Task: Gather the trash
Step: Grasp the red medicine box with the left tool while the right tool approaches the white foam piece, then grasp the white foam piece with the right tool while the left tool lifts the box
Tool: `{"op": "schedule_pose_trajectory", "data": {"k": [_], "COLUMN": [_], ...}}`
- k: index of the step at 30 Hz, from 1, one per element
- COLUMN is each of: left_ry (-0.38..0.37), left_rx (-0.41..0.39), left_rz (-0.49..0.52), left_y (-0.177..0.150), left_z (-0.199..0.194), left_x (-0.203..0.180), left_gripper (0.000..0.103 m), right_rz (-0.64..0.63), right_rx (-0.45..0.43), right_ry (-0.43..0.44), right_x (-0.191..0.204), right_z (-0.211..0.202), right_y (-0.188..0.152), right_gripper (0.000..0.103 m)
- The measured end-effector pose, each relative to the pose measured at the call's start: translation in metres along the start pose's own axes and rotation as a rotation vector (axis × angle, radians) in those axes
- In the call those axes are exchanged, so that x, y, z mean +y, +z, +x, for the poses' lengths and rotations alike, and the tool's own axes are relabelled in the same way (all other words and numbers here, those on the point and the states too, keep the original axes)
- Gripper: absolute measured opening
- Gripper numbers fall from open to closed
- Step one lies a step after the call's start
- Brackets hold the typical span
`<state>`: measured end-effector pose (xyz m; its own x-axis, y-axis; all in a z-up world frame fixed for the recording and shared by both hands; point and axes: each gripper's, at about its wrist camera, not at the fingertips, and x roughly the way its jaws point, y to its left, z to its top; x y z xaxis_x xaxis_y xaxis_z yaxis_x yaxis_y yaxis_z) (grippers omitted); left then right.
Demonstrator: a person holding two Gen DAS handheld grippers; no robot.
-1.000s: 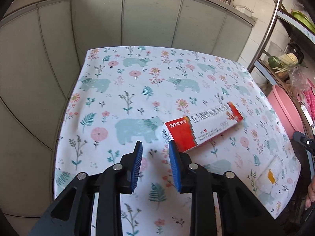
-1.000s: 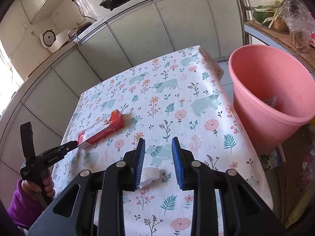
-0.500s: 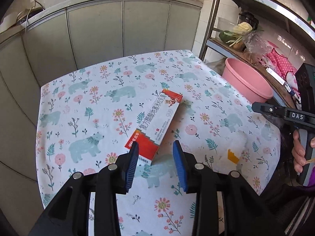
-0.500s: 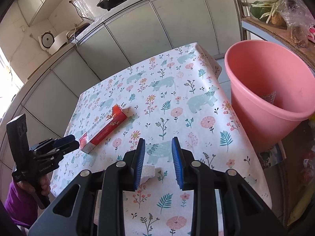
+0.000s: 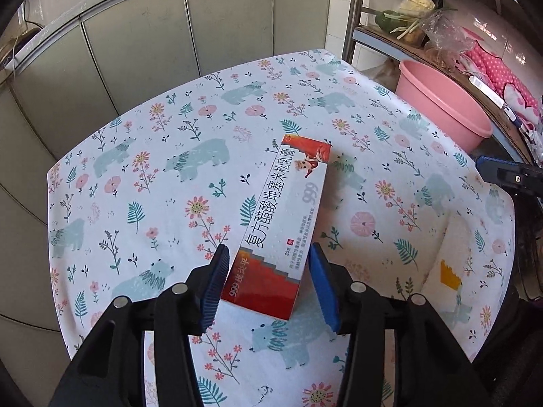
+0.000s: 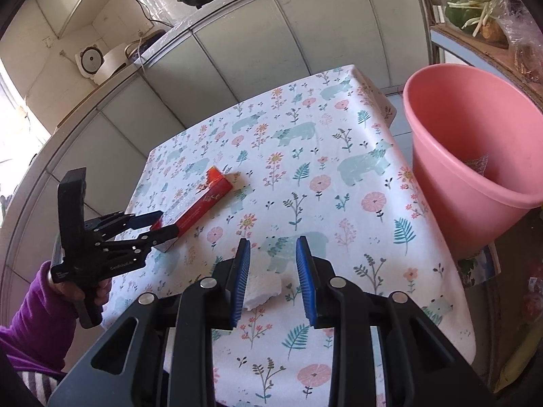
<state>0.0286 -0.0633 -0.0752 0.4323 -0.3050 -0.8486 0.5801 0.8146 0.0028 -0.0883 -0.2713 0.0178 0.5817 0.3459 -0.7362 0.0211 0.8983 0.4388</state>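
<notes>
A long red-and-white medicine box (image 5: pixel 285 224) lies flat on the floral tablecloth (image 5: pixel 152 203). My left gripper (image 5: pixel 268 271) straddles the box's near red end, and its jaws are opening, with a gap on both sides. In the right wrist view the left gripper (image 6: pixel 159 225) sits around that end of the box (image 6: pixel 207 200). My right gripper (image 6: pixel 273 271) hovers over a white scrap of paper (image 6: pixel 263 288) on the cloth. The scrap lies against the left pad and clear of the right pad. From the left wrist the scrap (image 5: pixel 451 254) shows an orange mark.
A pink bucket (image 6: pixel 475 169) stands off the table's right edge, with a crumpled clear wrapper inside. A shelf (image 5: pixel 407 44) with vegetables and bags rises behind it. Grey cabinets (image 5: pixel 135 51) run along the far side. A hand in a purple sleeve (image 6: pixel 30 322) holds the left gripper.
The left gripper rolled and slid toward the box, its jaws widened, and the box's near end came between them. The right gripper and the scrap stayed put.
</notes>
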Motion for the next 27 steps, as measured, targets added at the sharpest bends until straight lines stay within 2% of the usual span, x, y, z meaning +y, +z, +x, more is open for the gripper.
{"op": "schedule_pose_trajectory", "data": {"k": [4,5,7,10,13,15,19,27], "left_ry": [-0.021,-0.028,-0.035,-0.039,-0.037,-0.047,-0.066,-0.094], "left_rx": [-0.021,-0.028,-0.04,-0.072,-0.097,-0.1,-0.11,-0.15], "left_rz": [-0.025,-0.032,-0.038,-0.036,-0.032,-0.047,-0.072,-0.139], "left_y": [-0.004,-0.005,-0.006,-0.01,-0.013,-0.015,-0.019,-0.025], "left_z": [-0.003,-0.003,-0.004,-0.009,-0.015,-0.018,-0.025,-0.045], "left_x": [0.001,0.001,0.001,-0.001,-0.003,-0.003,-0.002,0.001], "left_gripper": [0.048,0.047,0.045,0.043,0.042,0.042,0.042,0.042], "right_rz": [-0.007,-0.012,-0.028,-0.073,-0.103,-0.086,-0.018,0.068], "right_rx": [0.058,0.071,0.092,0.132,0.188,0.23,0.3,0.29], "right_ry": [0.056,0.058,0.058,0.068,0.137,0.184,0.197,0.186], "right_x": [0.003,0.005,0.007,0.015,0.024,0.027,0.022,0.019], "right_z": [0.002,0.004,0.006,0.008,0.011,0.018,0.04,0.067], "right_y": [-0.009,-0.012,-0.017,-0.024,-0.03,-0.034,-0.036,-0.006], "right_gripper": [0.029,0.037,0.042,0.042,0.042,0.042,0.042,0.042]}}
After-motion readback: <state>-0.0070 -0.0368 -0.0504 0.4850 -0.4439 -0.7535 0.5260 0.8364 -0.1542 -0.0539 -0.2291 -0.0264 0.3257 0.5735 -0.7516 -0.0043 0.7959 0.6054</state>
